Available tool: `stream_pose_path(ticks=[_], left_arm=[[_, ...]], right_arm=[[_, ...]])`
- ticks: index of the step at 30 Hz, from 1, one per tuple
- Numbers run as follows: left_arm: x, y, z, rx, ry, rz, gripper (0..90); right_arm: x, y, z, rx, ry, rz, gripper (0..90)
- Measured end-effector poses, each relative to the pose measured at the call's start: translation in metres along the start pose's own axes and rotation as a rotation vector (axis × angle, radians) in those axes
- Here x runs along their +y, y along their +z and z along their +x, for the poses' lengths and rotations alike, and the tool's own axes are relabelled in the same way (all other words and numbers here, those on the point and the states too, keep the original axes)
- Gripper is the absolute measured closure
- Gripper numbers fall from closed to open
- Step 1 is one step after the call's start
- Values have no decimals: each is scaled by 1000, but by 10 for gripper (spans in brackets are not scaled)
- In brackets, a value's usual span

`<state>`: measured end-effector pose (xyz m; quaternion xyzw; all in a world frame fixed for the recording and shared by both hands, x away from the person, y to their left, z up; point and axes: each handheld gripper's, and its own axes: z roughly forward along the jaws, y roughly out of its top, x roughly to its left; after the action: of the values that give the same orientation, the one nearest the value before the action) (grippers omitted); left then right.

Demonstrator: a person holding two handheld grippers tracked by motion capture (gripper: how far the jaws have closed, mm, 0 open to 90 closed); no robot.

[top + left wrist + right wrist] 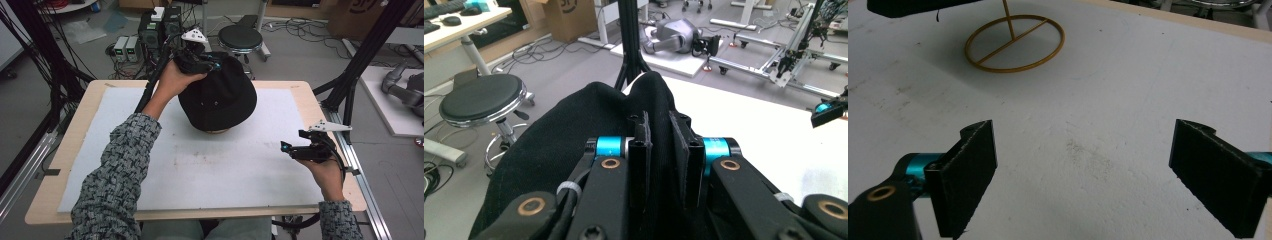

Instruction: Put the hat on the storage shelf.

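Observation:
A black hat (220, 95) sits on a thin gold wire stand (216, 131) at the back middle of the white mat (225, 170). My left gripper (212, 64) is at the hat's far top, and its jaws pinch a raised fold of the black fabric (659, 100). In the left gripper view the pads of that gripper (661, 135) stand close together with cloth filling the gap. My right gripper (286, 147) hovers low over the mat's right side, jaws wide apart and empty (1095, 165). The stand's ring base (1015, 44) lies ahead of it, under the hat's edge (913, 7).
A round black stool (240, 37) and power boxes (127, 47) stand on the floor behind the table. Black frame posts (367, 47) rise at the right and left. A grey robot arm (405, 90) lies on a white platform to the right.

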<state>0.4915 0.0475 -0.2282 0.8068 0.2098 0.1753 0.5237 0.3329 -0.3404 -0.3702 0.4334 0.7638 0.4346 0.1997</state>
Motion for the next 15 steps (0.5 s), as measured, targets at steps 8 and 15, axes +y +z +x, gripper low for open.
stream_pose_path(ticks=[8,15], left_arm=[[-2,4,0,1,-10,25,759],[-3,1,2,-6,-7,40,722]], right_arm=[[0,0,0,1,-9,0,115],[0,0,-1,4,-8,-4,115]])
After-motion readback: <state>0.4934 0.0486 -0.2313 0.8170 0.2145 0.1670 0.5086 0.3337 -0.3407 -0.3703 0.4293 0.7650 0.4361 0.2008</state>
